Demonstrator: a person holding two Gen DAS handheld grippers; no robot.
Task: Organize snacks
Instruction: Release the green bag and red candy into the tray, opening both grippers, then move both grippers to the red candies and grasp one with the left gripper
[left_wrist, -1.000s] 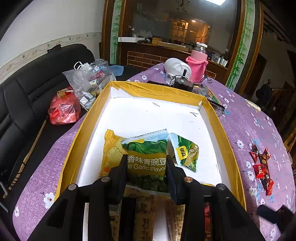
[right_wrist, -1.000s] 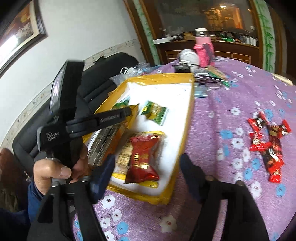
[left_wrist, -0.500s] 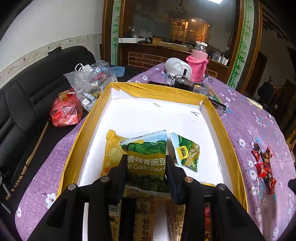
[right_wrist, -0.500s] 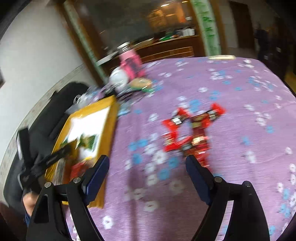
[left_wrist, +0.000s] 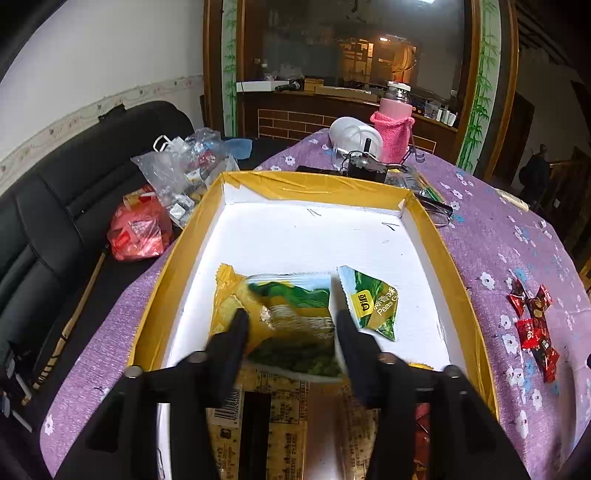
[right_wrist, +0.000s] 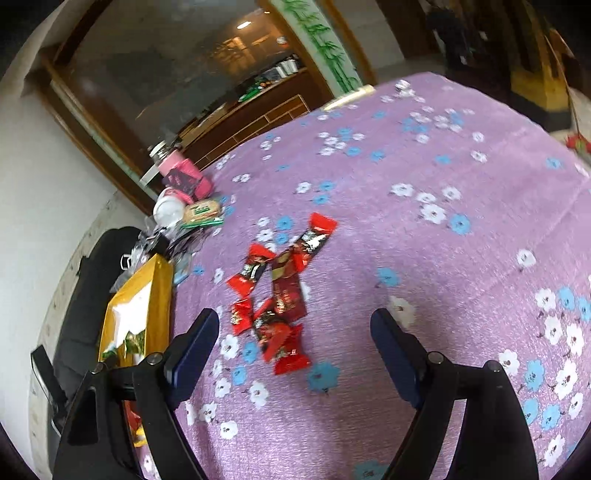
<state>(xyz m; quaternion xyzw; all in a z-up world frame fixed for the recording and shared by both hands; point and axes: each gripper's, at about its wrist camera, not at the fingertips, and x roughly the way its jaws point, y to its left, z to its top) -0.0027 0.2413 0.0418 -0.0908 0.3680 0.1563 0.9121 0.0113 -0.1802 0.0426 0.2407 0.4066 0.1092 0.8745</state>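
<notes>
A yellow-rimmed box (left_wrist: 177, 254) with a white floor holds snacks. My left gripper (left_wrist: 290, 325) is inside it, fingers either side of a green-and-yellow pea packet (left_wrist: 291, 314), which looks blurred. A smaller green pea packet (left_wrist: 373, 301) lies to its right, and yellow biscuit packs (left_wrist: 273, 428) lie under the gripper. Several red candy wrappers (right_wrist: 279, 295) lie in a loose pile on the purple flowered tablecloth (right_wrist: 443, 240); they also show in the left wrist view (left_wrist: 533, 328). My right gripper (right_wrist: 291, 332) is open and empty, hovering just before the pile. The box (right_wrist: 155, 288) sits at its left.
A pink bottle (left_wrist: 393, 125), a white helmet (left_wrist: 354, 134) and glasses (left_wrist: 436, 210) stand behind the box. Plastic bags (left_wrist: 177, 173) and a red bag (left_wrist: 138, 229) lie on the black sofa (left_wrist: 55, 206) at left. The table edge curves away at right.
My right gripper has swung away from the box to the red candies and now hovers before them. My left gripper stays at the pea packet, which has shifted slightly and blurred.
</notes>
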